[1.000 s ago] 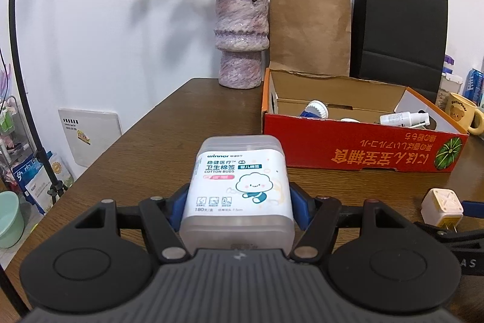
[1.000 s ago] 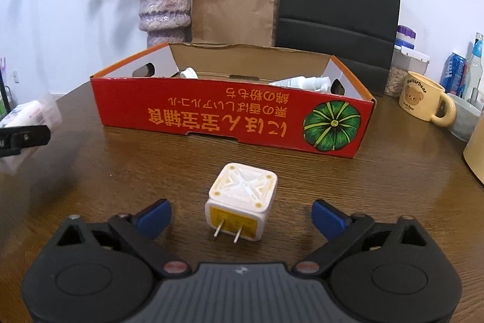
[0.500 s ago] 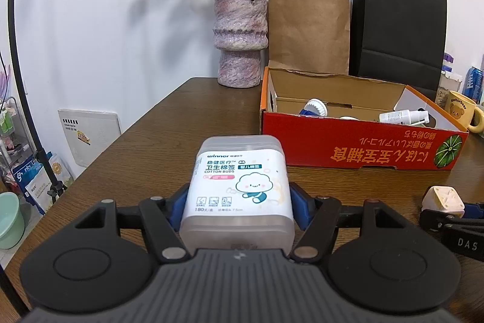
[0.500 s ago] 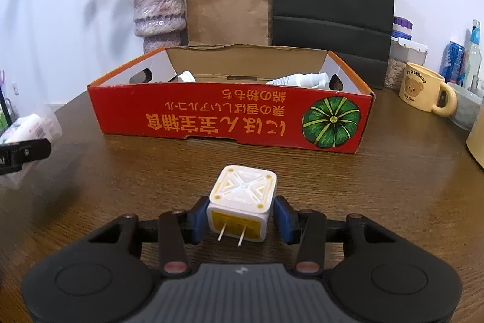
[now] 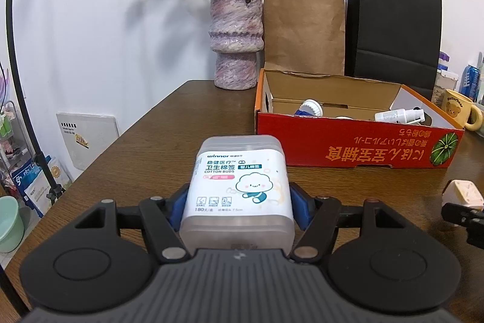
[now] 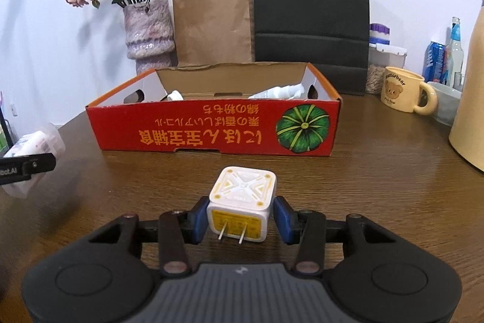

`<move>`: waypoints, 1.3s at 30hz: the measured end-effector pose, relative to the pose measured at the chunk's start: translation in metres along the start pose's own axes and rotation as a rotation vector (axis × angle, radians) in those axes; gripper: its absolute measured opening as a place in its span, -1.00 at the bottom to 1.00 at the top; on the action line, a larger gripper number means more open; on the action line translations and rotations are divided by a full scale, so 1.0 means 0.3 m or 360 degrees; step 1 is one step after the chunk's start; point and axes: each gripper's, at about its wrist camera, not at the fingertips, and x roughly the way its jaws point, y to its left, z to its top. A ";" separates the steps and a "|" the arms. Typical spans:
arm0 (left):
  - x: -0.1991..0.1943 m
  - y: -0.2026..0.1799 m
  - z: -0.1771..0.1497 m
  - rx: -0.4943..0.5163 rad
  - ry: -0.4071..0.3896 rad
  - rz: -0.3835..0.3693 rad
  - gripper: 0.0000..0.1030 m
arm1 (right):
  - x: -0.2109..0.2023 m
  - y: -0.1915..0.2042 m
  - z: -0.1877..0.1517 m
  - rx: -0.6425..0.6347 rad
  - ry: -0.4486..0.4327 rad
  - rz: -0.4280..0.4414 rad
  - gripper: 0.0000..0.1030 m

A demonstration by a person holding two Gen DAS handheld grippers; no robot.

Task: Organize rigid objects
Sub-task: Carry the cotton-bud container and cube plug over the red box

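vase (image 5: 236,38) and bags (image 5: 304,32) stand behind the box (image 5: 357,147).

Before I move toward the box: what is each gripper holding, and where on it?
Left gripper clamps the cotton bud box by its two side walls, low down. Right gripper has just closed on the white plug, pads on its left and right sides, prongs toward the camera.

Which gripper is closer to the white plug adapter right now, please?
Right. The right gripper is clamped on the white plug adapter; the left gripper, off to its left, holds the cotton bud box.
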 end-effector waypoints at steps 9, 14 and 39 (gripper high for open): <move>-0.050 -0.032 -0.031 0.0028 -0.0020 -0.0029 0.30 | -0.076 -0.035 -0.022 0.0005 -0.0077 0.0006 -0.14; -0.102 -0.059 -0.056 0.0039 -0.0051 -0.0052 0.30 | -0.127 -0.041 -0.041 -0.0016 -0.0129 0.0020 -0.14; -0.199 -0.205 0.055 0.0061 -0.0172 -0.0189 0.31 | -0.188 -0.037 0.038 -0.0077 -0.0269 0.0050 -0.14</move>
